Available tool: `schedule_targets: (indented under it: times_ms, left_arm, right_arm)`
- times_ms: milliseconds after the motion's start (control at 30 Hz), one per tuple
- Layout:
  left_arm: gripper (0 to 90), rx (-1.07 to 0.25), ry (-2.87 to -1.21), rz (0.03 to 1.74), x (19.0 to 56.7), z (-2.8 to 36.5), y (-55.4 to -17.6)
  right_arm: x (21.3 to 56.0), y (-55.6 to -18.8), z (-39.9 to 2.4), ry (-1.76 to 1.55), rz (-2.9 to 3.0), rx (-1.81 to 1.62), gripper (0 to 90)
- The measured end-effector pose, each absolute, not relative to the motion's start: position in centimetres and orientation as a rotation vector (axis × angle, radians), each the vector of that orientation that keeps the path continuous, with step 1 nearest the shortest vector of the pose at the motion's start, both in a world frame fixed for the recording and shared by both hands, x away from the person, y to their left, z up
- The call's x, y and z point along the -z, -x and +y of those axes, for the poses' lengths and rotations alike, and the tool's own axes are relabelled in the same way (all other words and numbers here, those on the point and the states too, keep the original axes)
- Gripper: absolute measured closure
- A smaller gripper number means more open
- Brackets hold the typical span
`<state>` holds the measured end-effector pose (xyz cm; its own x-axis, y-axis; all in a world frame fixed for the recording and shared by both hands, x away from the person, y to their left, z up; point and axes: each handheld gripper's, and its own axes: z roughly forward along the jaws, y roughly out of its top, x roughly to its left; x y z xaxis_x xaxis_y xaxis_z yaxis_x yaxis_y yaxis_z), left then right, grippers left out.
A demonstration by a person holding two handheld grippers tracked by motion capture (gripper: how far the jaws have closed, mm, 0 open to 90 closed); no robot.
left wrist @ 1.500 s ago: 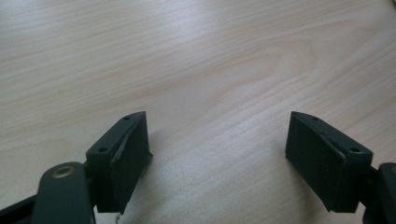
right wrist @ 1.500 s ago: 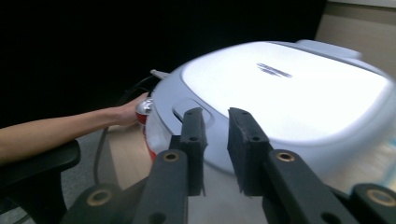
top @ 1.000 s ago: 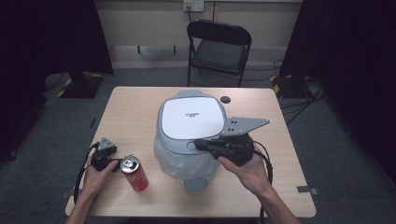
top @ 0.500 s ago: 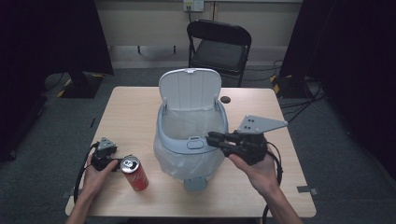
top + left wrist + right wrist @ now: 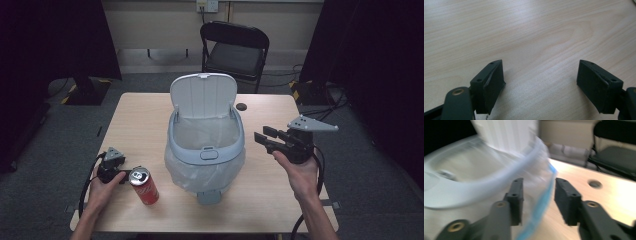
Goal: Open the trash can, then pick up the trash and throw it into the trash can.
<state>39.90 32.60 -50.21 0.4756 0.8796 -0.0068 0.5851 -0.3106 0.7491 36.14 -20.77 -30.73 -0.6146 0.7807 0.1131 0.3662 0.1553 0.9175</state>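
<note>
A pale grey bin [image 5: 205,150] with a clear liner stands mid-table, its lid [image 5: 202,95] raised upright at the back. My right gripper [image 5: 262,136] hovers just right of the rim, apart from it. Its jaws have just been opening and stand open, with nothing between them. In the right gripper view, that gripper [image 5: 537,185] faces the bin rim [image 5: 474,192] and the blue-edged liner [image 5: 541,205], blurred. A red can [image 5: 144,185] stands at the front left. My left gripper [image 5: 122,175] rests beside it. In its own view the left gripper [image 5: 540,67] is open over bare wood.
The wooden table [image 5: 150,120] has a small round hole [image 5: 242,106] behind the bin. A black folding chair [image 5: 235,45] stands beyond the far edge. Dark curtains hang at both sides. A cable trails from each gripper off the front edge.
The bin lid has swung from shut to upright. My right gripper has drawn away to the right from the bin's front, and its jaws have parted. The left hand has not moved.
</note>
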Motion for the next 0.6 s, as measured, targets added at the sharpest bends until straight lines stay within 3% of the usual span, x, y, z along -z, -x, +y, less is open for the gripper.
schedule_targets:
  times_ms: [33,100,200,433,600]
  left_arm:
    - [21.4,-0.538,-2.024,1.209,50.2,32.6,-39.9]
    - [21.4,-0.546,-2.025,1.21,50.2,32.6,-39.9]
    - [21.7,-0.553,-2.027,1.211,50.2,32.7,-39.8]
    - [21.7,-0.555,-2.028,1.215,50.2,32.8,-39.6]
    - [21.8,-0.55,-2.019,1.224,50.2,33.0,-39.4]
  right_arm:
    - [32.2,-36.6,-21.3,-1.146,2.059,-1.408,42.1]
    - [32.8,-36.7,-21.5,-1.17,2.052,-1.403,39.5]
    - [36.9,-37.4,-22.7,-1.264,2.036,-1.304,27.1]
    - [42.6,-38.1,-24.2,-1.384,2.108,-1.176,18.0]
    - [46.1,-38.1,-24.9,-1.446,2.151,-1.069,16.3]
